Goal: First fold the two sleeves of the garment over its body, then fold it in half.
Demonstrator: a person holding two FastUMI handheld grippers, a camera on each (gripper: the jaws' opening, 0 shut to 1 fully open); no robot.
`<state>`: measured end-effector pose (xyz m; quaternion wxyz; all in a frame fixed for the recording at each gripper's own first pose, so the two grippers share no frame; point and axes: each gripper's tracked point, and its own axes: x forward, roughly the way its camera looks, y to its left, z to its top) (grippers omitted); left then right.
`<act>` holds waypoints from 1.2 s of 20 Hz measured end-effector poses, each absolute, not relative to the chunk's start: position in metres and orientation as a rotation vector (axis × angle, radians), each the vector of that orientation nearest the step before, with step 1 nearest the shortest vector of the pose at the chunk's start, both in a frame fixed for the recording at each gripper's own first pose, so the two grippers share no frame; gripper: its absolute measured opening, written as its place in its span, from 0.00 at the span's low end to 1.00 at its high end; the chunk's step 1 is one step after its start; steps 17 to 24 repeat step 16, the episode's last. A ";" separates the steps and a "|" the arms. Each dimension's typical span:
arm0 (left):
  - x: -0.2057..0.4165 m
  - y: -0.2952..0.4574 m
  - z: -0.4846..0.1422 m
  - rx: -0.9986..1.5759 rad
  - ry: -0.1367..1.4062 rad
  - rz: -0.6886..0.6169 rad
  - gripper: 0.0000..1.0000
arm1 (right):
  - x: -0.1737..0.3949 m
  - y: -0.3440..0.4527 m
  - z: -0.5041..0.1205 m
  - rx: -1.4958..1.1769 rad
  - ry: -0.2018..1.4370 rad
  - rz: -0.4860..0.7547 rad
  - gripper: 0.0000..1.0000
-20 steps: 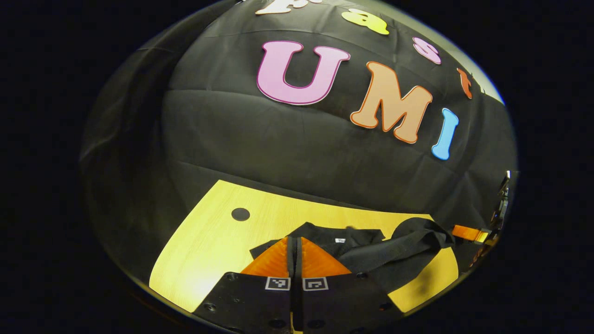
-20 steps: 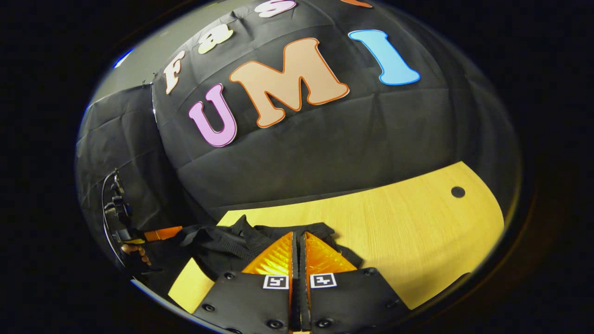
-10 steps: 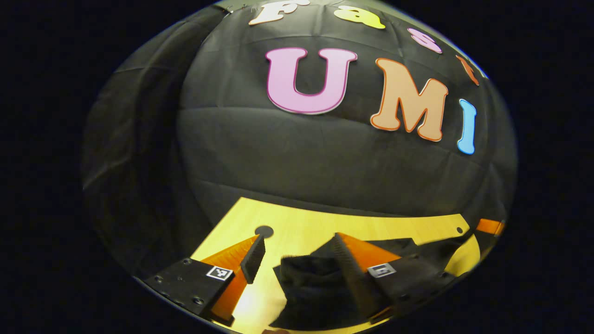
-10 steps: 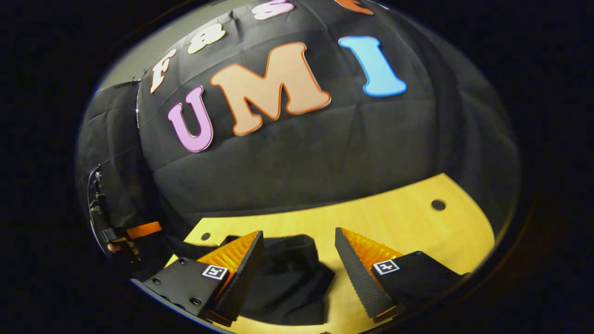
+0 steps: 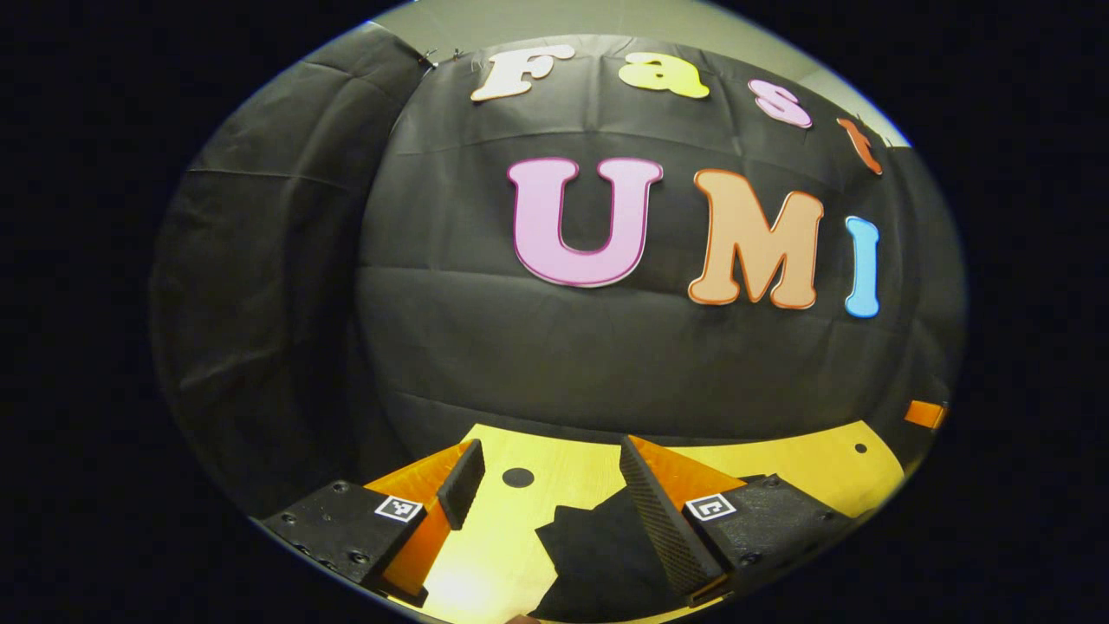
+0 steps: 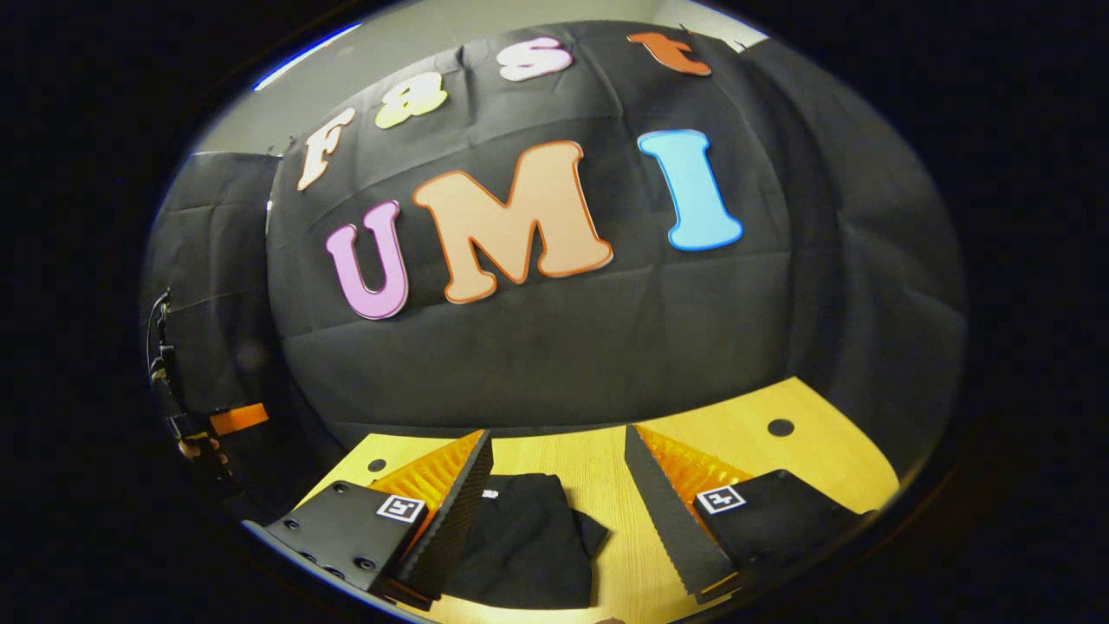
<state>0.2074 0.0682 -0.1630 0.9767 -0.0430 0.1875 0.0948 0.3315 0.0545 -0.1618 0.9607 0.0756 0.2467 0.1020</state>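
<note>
Black garment [image 6: 528,542] on table [image 6: 606,464] — between spread, empty fingers of right gripper [image 6: 559,511] — left gripper [image 5: 546,503] likewise agape.

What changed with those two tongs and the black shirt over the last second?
Both tongs, the left tongs and the right tongs, were shut on the black garment a second ago; they opened, let it go and lifted away. The garment stayed lying folded on the wooden table.
</note>
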 end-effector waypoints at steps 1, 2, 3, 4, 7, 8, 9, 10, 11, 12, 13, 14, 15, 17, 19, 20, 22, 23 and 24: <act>0.196 0.067 -0.143 -0.074 0.338 0.182 0.94 | 0.317 0.054 -0.144 0.142 0.459 0.209 0.98; 0.184 0.064 -0.122 -0.052 0.299 0.170 0.94 | 0.302 0.055 -0.126 0.129 0.414 0.212 0.98; 0.171 0.061 -0.106 -0.024 0.266 0.158 0.93 | 0.286 0.052 -0.110 0.115 0.372 0.207 0.97; 0.155 0.059 -0.092 0.006 0.242 0.147 0.93 | 0.269 0.050 -0.093 0.101 0.327 0.200 0.97; 0.108 0.045 -0.061 0.070 0.190 0.103 0.93 | 0.212 0.041 -0.054 0.085 0.228 0.163 0.96; 0.093 0.038 -0.054 0.077 0.176 0.079 0.93 | 0.190 0.038 -0.045 0.082 0.213 0.153 0.96; 0.079 0.032 -0.050 0.079 0.171 0.065 0.93 | 0.169 0.033 -0.038 0.078 0.200 0.141 0.96; 0.065 0.028 -0.047 0.081 0.172 0.060 0.93 | 0.149 0.029 -0.032 0.077 0.190 0.134 0.96; 0.051 0.026 -0.044 0.077 0.176 0.059 0.94 | 0.131 0.025 -0.025 0.073 0.179 0.133 0.96; 0.039 0.021 -0.038 0.073 0.172 0.057 0.96 | 0.115 0.021 -0.018 0.067 0.161 0.134 1.00; 0.028 0.017 -0.030 0.070 0.161 0.056 0.92 | 0.103 0.014 -0.013 0.055 0.147 0.130 0.96; 0.017 0.013 -0.023 0.071 0.150 0.060 0.95 | 0.092 0.007 -0.006 0.048 0.130 0.129 0.93; 0.006 0.011 -0.017 0.072 0.143 0.069 0.95 | 0.081 0.006 -0.001 0.045 0.119 0.138 0.96; -0.004 0.007 -0.010 0.074 0.134 0.077 0.95 | 0.071 0.006 0.003 0.040 0.107 0.155 0.93; -0.004 0.007 -0.010 0.074 0.134 0.077 0.95 | 0.071 0.006 0.003 0.040 0.107 0.155 0.93; -0.004 0.007 -0.010 0.074 0.134 0.077 0.95 | 0.071 0.006 0.003 0.040 0.107 0.155 0.93; -0.004 0.007 -0.010 0.074 0.134 0.077 0.95 | 0.071 0.006 0.003 0.040 0.107 0.155 0.93; -0.004 0.007 -0.010 0.074 0.134 0.077 0.95 | 0.071 0.006 0.003 0.040 0.107 0.155 0.93; -0.004 0.007 -0.010 0.074 0.134 0.077 0.95 | 0.071 0.006 0.003 0.040 0.107 0.155 0.93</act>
